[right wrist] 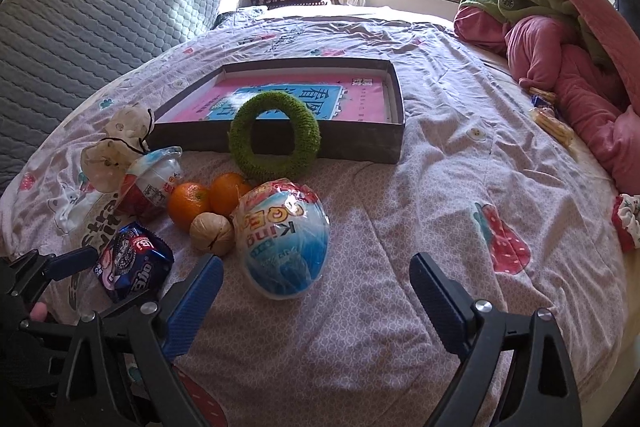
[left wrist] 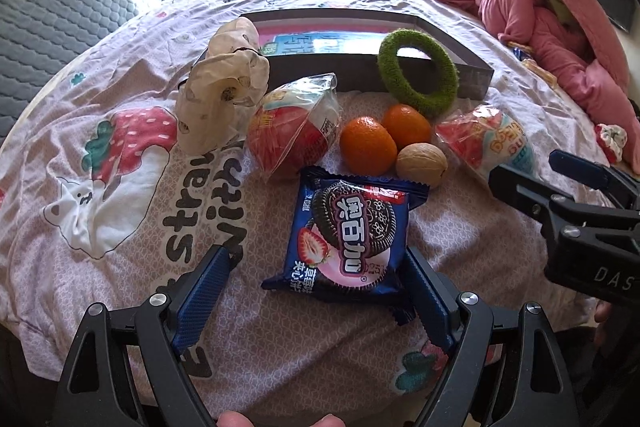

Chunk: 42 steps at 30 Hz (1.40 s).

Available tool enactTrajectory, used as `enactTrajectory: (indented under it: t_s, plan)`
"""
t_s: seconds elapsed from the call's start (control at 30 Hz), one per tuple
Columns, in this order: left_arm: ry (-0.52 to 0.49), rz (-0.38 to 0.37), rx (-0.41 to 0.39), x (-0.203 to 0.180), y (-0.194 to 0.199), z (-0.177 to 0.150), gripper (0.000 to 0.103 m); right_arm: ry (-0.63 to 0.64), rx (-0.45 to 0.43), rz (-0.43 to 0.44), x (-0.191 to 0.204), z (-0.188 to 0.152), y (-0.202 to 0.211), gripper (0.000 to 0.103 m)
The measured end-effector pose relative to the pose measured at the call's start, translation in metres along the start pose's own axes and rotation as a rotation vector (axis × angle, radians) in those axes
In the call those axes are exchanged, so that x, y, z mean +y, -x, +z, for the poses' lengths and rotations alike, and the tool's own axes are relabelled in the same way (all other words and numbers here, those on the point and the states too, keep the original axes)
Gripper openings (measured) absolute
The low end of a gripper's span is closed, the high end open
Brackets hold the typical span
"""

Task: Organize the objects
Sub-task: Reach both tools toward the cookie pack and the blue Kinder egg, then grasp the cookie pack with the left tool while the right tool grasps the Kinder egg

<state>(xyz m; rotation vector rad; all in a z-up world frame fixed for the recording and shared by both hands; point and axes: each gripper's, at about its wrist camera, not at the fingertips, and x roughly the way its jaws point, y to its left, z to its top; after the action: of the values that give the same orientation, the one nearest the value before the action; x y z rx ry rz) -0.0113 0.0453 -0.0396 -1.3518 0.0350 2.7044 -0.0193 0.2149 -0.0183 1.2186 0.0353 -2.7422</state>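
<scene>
Left claw: my left claw [left wrist: 316,291] is spread wide and holds nothing; its blue fingers [left wrist: 202,297] straddle the near end of the cookie packet.
Cookie packet: a blue cookie packet [left wrist: 350,241] lies flat on the bed cover, between the left claw's fingers and reaching ahead of them; I cannot tell if the right finger touches its corner.
Right claw: my right claw [right wrist: 316,297] is also spread wide and empty, hovering over bare bed cover [right wrist: 460,163].
Blue egg: a plastic-wrapped egg with a blue end [right wrist: 282,239] sits just ahead of the right claw, nearer its left finger.
Red egg: a second wrapped egg, red side showing [left wrist: 290,131], lies ahead and left of the left claw, past the packet.
Oranges: two small oranges [left wrist: 368,145] sit touching each other, straight ahead of the left claw beyond the packet.
Walnut: a walnut [left wrist: 422,163] rests against the nearer orange, to its right.
Green ring: a fuzzy green ring [right wrist: 274,135] leans upright against the near wall of the tray, ahead of both claws.
Tray: a shallow dark tray [right wrist: 394,95] with a pink and blue printed floor lies farthest ahead.
Cream bundle: a crumpled cream cloth bundle [left wrist: 224,87] sits far ahead-left of the left claw, by the tray's corner.
</scene>
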Motion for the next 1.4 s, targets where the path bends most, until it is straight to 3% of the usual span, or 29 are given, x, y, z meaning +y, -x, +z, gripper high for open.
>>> enactTrajectory:
  t_s: [0.3,0.67,0.77,0.8,0.83,1.2,1.4]
  plan:
    - [0.038,-0.01,0.026,0.003,-0.014,0.008,0.087,0.006,0.042,0.008,0.002,0.005,-0.015,0.087]
    - [0.027,0.009,0.025,-0.001,-0.014,0.007,0.087,0.021,0.08,0.042,0.014,0.01,-0.032,0.059]
    - [0.028,0.002,0.022,0.0,-0.012,0.007,0.082,0.017,0.072,0.043,0.014,0.011,-0.033,0.053]
    - [0.027,0.0,0.018,0.0,-0.01,0.007,0.076,0.019,0.065,0.047,0.014,0.011,-0.032,0.051]
    - [0.025,-0.008,0.011,0.0,-0.008,0.006,0.066,0.019,0.061,0.049,0.014,0.01,-0.031,0.05]
    - [0.02,-0.034,-0.002,0.005,0.003,0.004,0.064,0.035,0.0,0.039,0.013,0.006,-0.014,0.05]
    - [0.013,-0.039,-0.044,0.006,0.014,0.005,0.057,0.041,-0.03,0.056,0.015,0.007,-0.006,0.05]
